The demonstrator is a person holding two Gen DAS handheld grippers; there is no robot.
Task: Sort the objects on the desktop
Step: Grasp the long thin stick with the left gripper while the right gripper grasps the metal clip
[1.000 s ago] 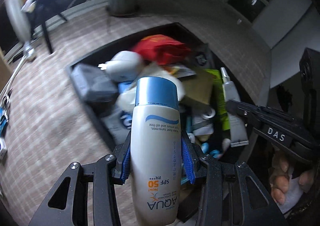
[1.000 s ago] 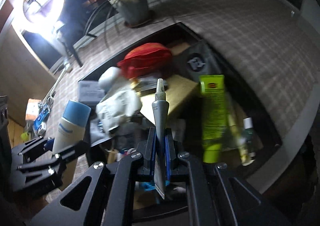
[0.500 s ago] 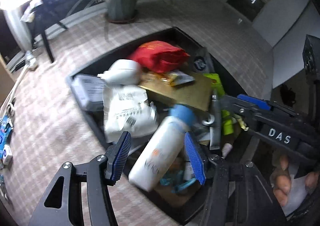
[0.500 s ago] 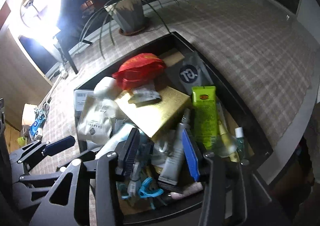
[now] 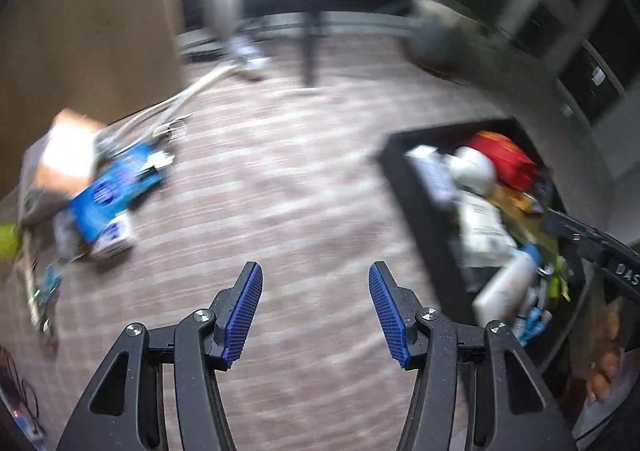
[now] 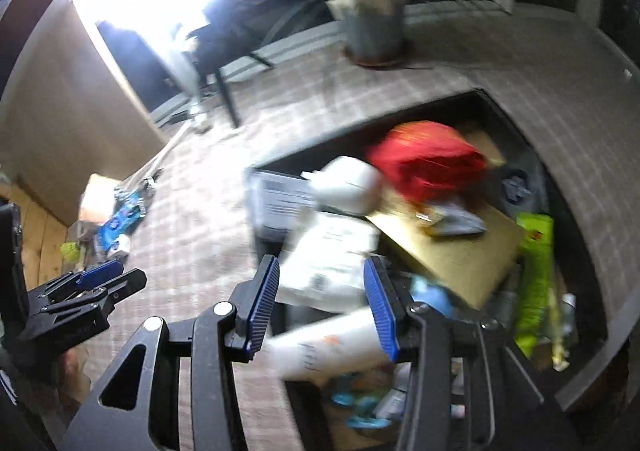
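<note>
While both claws gape empty, left claw [image 5: 316,307] faces bare counter [image 5: 304,187]; right claw [image 6: 320,303] overhangs the crowded bin [image 6: 496,107].

Black left gripper [image 5: 316,307] and right gripper [image 6: 320,299], ribbed blue pads, silver screws, white "DAS" lettering.

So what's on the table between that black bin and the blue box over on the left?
Only bare checked tablecloth lies between the bin and blue box, seen in the left wrist view.

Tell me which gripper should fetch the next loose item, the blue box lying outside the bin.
Left. Its open, empty gripper faces the tablecloth near the blue box; the right gripper hangs over the bin.
</note>
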